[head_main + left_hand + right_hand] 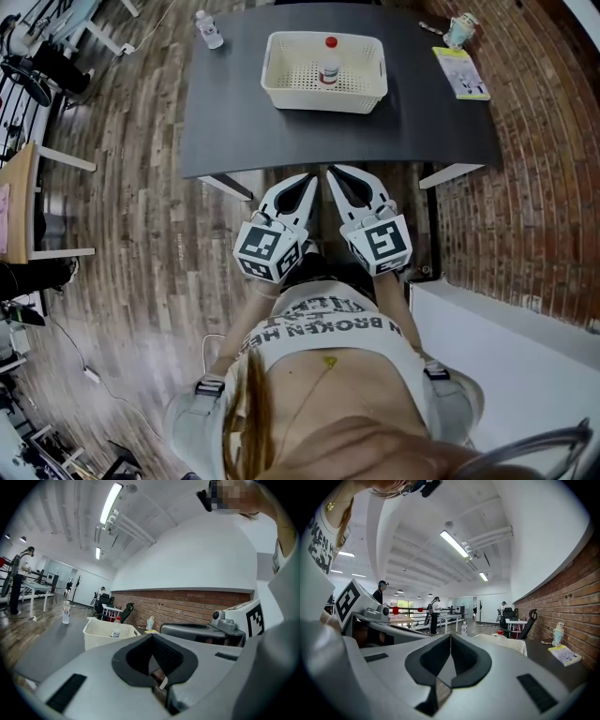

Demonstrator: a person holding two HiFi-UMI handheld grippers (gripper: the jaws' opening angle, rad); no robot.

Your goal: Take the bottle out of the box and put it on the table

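A clear bottle with a red cap (pixel 329 60) stands upright inside a white perforated basket (pixel 281 89) on the dark grey table (pixel 281 136). Both grippers hang side by side just off the table's near edge, well short of the basket. My left gripper (pixel 309 178) is shut with nothing in it, and my right gripper (pixel 330 172) is shut and empty too. In the left gripper view, the basket (pixel 99 637) and bottle (pixel 115 629) lie ahead, past the left gripper (pixel 151 635). In the right gripper view, beyond the right gripper (pixel 450 635), the basket (pixel 508 642) shows with the red cap (pixel 500 632).
A second clear bottle (pixel 208 28) stands at the table's far left corner. A yellow booklet (pixel 460 71) and a small figurine (pixel 461 28) sit at the far right. A brick wall (pixel 544 169) runs along the right; a white ledge (pixel 525 347) lies at lower right.
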